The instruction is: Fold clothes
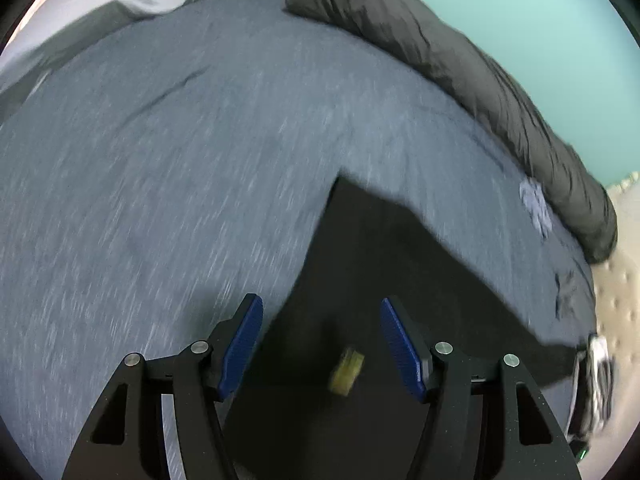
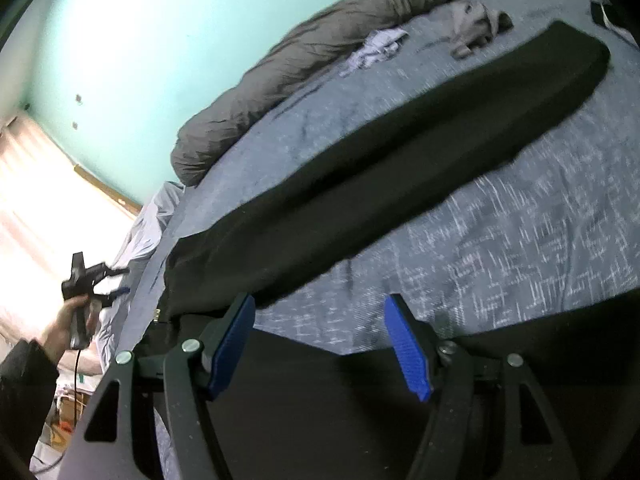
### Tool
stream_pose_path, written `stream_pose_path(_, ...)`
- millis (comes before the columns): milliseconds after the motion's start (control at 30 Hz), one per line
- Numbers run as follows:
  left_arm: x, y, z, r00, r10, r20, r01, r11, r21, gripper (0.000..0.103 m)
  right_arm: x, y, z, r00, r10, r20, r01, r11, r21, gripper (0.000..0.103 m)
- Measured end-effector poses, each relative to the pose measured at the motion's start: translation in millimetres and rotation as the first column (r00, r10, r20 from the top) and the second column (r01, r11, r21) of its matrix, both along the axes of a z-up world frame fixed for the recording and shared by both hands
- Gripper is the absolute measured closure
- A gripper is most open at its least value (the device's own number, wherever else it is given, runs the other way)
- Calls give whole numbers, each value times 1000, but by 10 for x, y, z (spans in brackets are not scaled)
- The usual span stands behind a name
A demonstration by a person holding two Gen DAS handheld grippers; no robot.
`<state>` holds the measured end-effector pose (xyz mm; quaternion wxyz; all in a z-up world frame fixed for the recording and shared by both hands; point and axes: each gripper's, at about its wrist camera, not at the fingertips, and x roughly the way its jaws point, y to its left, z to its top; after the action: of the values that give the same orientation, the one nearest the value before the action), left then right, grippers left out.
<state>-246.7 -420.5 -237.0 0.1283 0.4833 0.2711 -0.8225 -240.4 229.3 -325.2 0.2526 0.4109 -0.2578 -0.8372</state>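
Below both cameras lies a bed covered by a blue-grey heathered bedspread (image 2: 500,240). A long black garment (image 2: 380,184), folded lengthwise into a narrow band, stretches across the bedspread, and in the right wrist view its near end runs down toward the left finger. The right gripper (image 2: 320,344) has its blue-padded fingers spread wide with nothing between them. The left gripper (image 1: 322,340) is also spread wide and empty, hovering over black fabric that bears a small yellow tag (image 1: 346,370). In the right wrist view, that left gripper appears at the bed's far edge, held in a hand (image 2: 66,320) with a dark sleeve. A rolled grey duvet (image 2: 300,60) lies along the teal wall (image 2: 140,40), with a crumpled grey garment (image 2: 478,26) and a pale cloth (image 2: 376,50) near it.
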Motion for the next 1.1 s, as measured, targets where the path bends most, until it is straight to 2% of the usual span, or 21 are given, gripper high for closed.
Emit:
stream_pose_path(67, 254, 122, -68, 999, -25, 31, 25, 1000, -14, 37, 50, -8, 60, 1000, 4, -18, -4, 1000, 3, 35)
stream_pose_path(133, 512, 196, -101, 999, -32, 29, 33, 999, -15, 37, 99, -16, 121, 999, 7, -36, -7, 1000, 6, 35)
stream_pose_path(233, 880, 231, -195, 1000, -12, 15, 12, 999, 32, 37, 197, -12, 178, 999, -2, -48, 2, 1000, 7, 35)
stream_pose_path(367, 1225, 272, -346, 999, -2, 43, 0, 999, 38, 37, 336, 33, 208, 999, -26, -35, 26, 1000, -1, 35)
stream_pose_path(600, 1173, 405, -575, 998, -10, 67, 7, 999, 50, 38, 633, 118, 225, 999, -37, -24, 37, 999, 18, 35)
stream_pose_path(800, 1127, 520, -772, 996, -18, 87, 13, 998, 60, 38, 644, 152, 129, 999, -46, -2, 46, 999, 14, 35)
stream_pose_path(967, 934, 531, -768, 999, 35, 2, -34, 986, 164, 38, 603, 131, 95, 999, -34, 2, 34, 999, 7, 35)
stream_pose_path(1067, 791, 563, -802, 999, 41, 3, -41, 986, 159, 38, 584, 122, 79, 1000, -29, 9, 29, 1000, 1, 35)
stream_pose_path(1100, 768, 557, -831, 999, 48, -4, -47, 983, 178, 38, 578, 119, 77, 1000, -28, 10, 28, 1000, -1, 35)
